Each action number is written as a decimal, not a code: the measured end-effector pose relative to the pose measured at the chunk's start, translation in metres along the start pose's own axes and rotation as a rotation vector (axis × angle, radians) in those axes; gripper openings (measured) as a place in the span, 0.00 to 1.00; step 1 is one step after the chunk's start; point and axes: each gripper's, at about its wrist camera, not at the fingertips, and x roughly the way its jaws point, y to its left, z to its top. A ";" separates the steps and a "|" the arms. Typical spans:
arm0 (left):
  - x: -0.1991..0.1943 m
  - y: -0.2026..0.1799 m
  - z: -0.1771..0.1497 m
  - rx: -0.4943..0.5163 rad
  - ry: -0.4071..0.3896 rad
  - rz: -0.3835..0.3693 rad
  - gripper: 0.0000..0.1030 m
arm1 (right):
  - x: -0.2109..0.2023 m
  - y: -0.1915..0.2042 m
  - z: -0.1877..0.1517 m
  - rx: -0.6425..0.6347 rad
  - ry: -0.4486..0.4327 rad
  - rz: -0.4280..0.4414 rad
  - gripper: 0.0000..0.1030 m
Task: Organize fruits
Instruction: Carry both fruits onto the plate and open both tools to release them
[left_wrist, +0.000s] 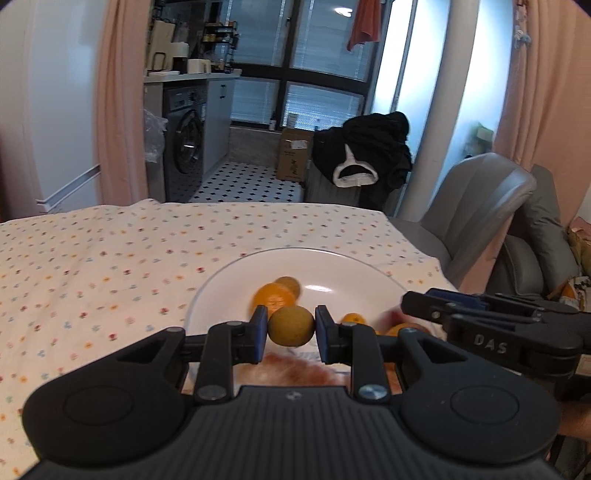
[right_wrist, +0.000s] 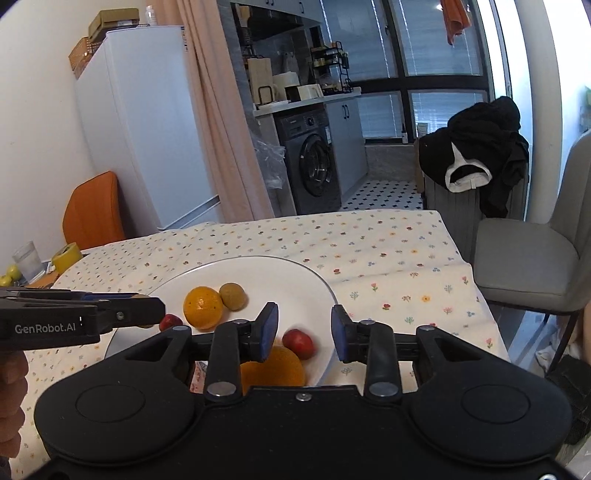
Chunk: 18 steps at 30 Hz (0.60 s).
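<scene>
Worktop (right_wrist: 388, 258) covered by floral cloth; plate (right_wrist: 295, 280) set near its right edge. Brown fruit (left_wrist: 291, 326) clamped in left gripper (left_wrist: 291, 328) jaws above plate. Right gripper (right_wrist: 304, 332) jaws held wide, empty. Fridge (right_wrist: 140, 122), washer (right_wrist: 314, 162) seen beyond.

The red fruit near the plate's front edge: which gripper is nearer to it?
Right. The open right gripper hovers just above the red fruit; the left gripper, holding a brown fruit, is farther left.

Orange (right_wrist: 273, 365) half hidden behind right gripper (right_wrist: 303, 334).
</scene>
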 end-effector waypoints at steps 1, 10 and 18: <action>0.001 -0.002 0.000 0.000 0.002 -0.005 0.25 | -0.001 -0.001 0.000 0.005 0.002 -0.003 0.32; -0.013 0.002 0.002 0.001 -0.008 0.026 0.28 | -0.010 0.001 -0.003 0.027 -0.001 -0.001 0.45; -0.039 0.018 -0.001 -0.017 -0.023 0.067 0.28 | -0.019 0.019 -0.003 0.009 -0.015 0.019 0.52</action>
